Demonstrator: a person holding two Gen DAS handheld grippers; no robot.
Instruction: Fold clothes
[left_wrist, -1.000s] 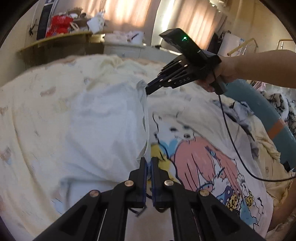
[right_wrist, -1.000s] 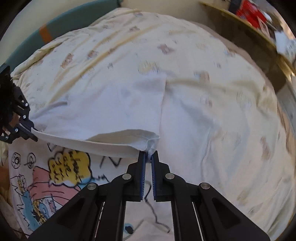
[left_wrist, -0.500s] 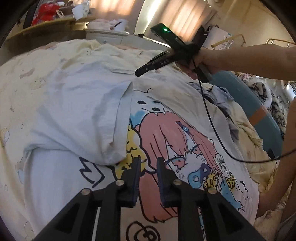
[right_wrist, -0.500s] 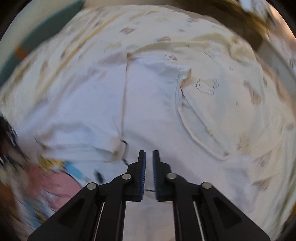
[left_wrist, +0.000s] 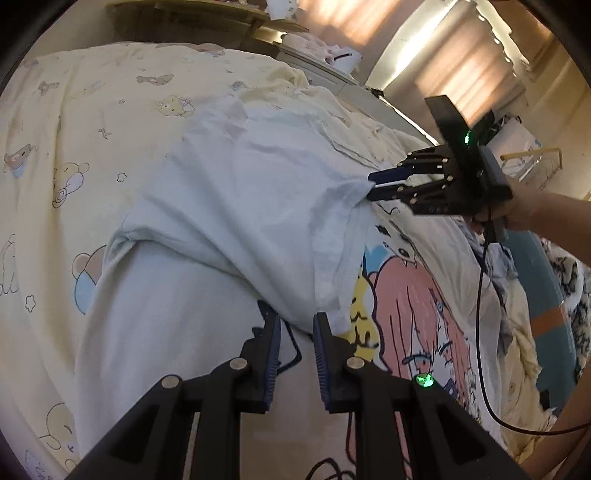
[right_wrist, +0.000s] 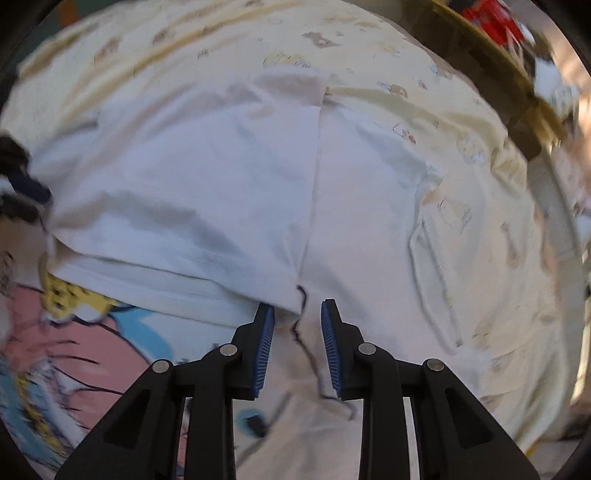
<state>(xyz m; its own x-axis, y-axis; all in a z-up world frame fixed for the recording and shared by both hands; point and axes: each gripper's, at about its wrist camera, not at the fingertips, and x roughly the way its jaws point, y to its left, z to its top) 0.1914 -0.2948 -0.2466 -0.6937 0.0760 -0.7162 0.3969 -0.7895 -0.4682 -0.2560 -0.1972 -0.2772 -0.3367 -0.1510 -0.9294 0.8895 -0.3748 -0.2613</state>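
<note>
A white T-shirt with a pink and yellow cartoon print (left_wrist: 413, 302) lies on the bed. One side flap (left_wrist: 240, 206) is folded over the print. My left gripper (left_wrist: 295, 325) stands open just short of the flap's near corner, with nothing between its pads. At the flap's far corner is my right gripper (left_wrist: 375, 184), its jaws opening. In the right wrist view the flap (right_wrist: 184, 177) ends in a corner right at the right gripper (right_wrist: 297, 310), lying loose, not pinched. The left gripper (right_wrist: 26, 195) is a dark blur at the left edge.
A pale yellow sheet with bear prints (left_wrist: 92, 129) covers the bed around the shirt. A cluttered wooden shelf (right_wrist: 517, 74) runs along the far side. A black cable (left_wrist: 480, 332) hangs from the right gripper over the print. A teal bed end (left_wrist: 554, 321) and a forearm (left_wrist: 554, 210) are at right.
Both grippers held the flap's edge stretched between them; they have let it go. The flap now lies flat over the print, and both grippers have sunk with jaws parted.
</note>
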